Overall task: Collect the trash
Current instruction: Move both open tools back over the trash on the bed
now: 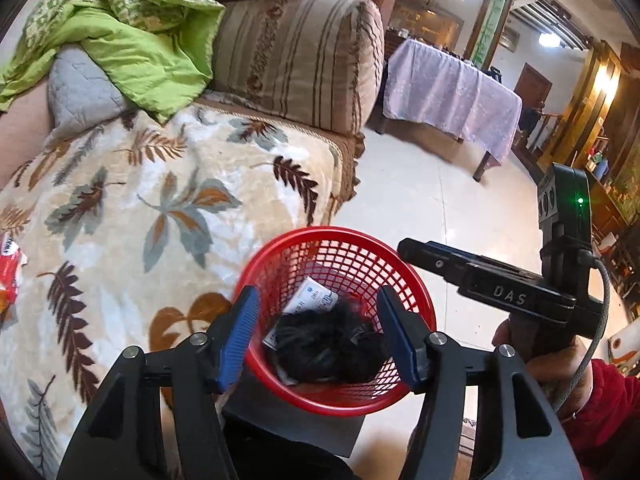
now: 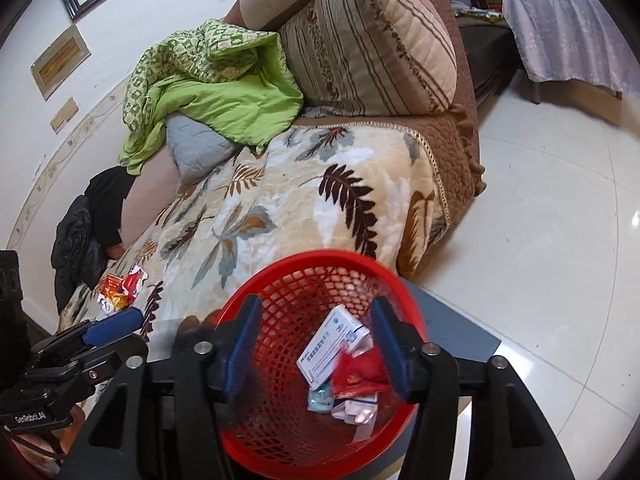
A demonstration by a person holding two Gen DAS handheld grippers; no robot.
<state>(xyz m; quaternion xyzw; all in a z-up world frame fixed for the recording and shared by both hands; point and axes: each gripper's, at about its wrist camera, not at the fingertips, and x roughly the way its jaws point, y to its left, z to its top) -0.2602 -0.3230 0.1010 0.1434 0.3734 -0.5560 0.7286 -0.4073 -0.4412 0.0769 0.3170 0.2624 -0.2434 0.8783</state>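
Note:
A red mesh basket (image 1: 344, 240) (image 2: 280, 276) stands on a grey stool beside the sofa. In the left wrist view it holds a white paper box (image 1: 310, 296) and a black fuzzy clump (image 1: 328, 344). In the right wrist view I see a white medicine box (image 2: 332, 340), a blurred red wrapper (image 2: 360, 374) and small packets in it. My left gripper (image 1: 318, 334) is open above the basket. My right gripper (image 2: 316, 346) is open above it too, and shows at the right of the left wrist view (image 1: 472, 268). Red and orange wrappers (image 2: 122, 286) (image 1: 10, 268) lie on the sofa blanket.
The sofa carries a leaf-patterned blanket (image 2: 280, 208), a green quilt (image 2: 216, 88), a grey pillow (image 2: 196, 148) and a striped cushion (image 2: 372, 40). A black jacket (image 2: 88, 228) lies at its far end. A table with a lilac cloth (image 1: 448, 88) stands across the pale tiled floor (image 2: 540, 220).

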